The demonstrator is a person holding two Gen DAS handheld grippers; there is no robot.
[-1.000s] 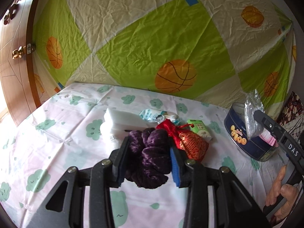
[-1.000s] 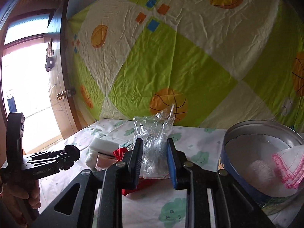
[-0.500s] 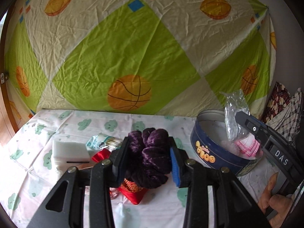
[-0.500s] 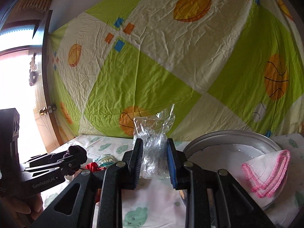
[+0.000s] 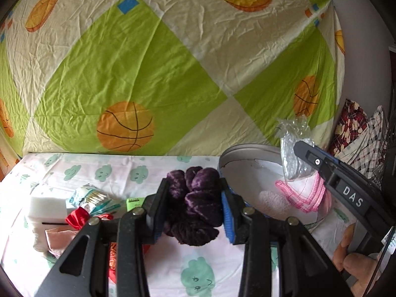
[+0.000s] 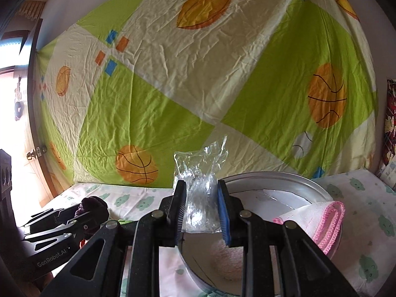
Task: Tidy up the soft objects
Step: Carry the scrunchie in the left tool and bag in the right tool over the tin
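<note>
While one purple scrunchie sits clamped in the left hand-held gripper, the right hand-held gripper pinches one clear plastic bag above the round tin. Two printed words are readable: "DAS" and "GenRobot.AI".

Both hands carry their loads across the bed toward the round tin near its right edge. The left gripper, clamped on the purple scrunchie, now sits just beside the tin's left rim, with the red pouch and white sponge left behind toward the left edge. The right gripper, pinching the clear plastic bag, now hangs over the tin's open mouth, above the pink-edged cloth.
</note>
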